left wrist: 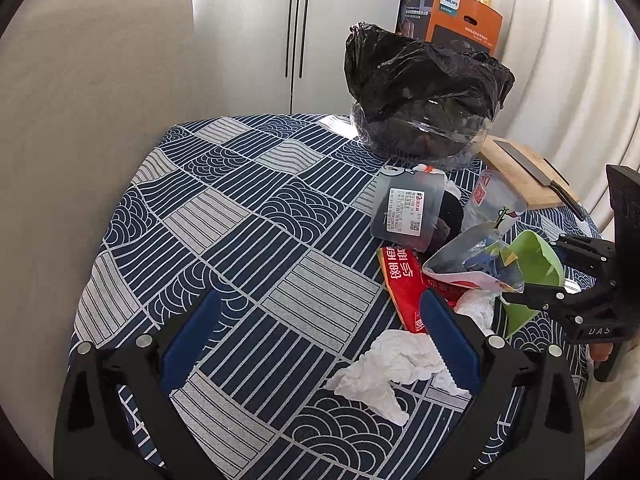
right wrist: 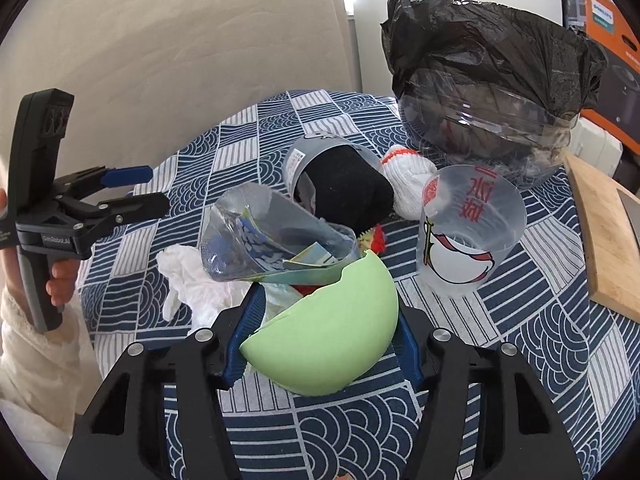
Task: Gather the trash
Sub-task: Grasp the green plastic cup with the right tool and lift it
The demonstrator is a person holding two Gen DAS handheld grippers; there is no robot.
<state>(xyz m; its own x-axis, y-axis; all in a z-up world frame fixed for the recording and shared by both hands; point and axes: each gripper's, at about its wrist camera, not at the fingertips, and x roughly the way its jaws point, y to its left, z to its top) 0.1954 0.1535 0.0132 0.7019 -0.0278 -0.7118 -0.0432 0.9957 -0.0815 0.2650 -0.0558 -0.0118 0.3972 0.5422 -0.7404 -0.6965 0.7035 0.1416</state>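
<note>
A pile of trash lies on the patterned tablecloth (left wrist: 248,216). My right gripper (right wrist: 324,340) is shut on a broken green bowl piece (right wrist: 332,336), which also shows in the left wrist view (left wrist: 536,264). My left gripper (left wrist: 320,328) is open and empty, with its right finger over a crumpled white tissue (left wrist: 392,364). A silver snack bag (right wrist: 272,240), a red wrapper (left wrist: 404,284), a grey cup (left wrist: 408,208) with a black sock (right wrist: 348,188) in it, and a clear printed cup (right wrist: 468,228) lie beyond. A bin with a black bag (left wrist: 424,88) stands at the back.
A wooden cutting board (left wrist: 528,172) with a knife (left wrist: 540,172) lies at the table's right edge. An orange box (left wrist: 460,20) stands behind the bin. A white glove (right wrist: 408,180) lies by the cups. Curtains and a cabinet surround the table.
</note>
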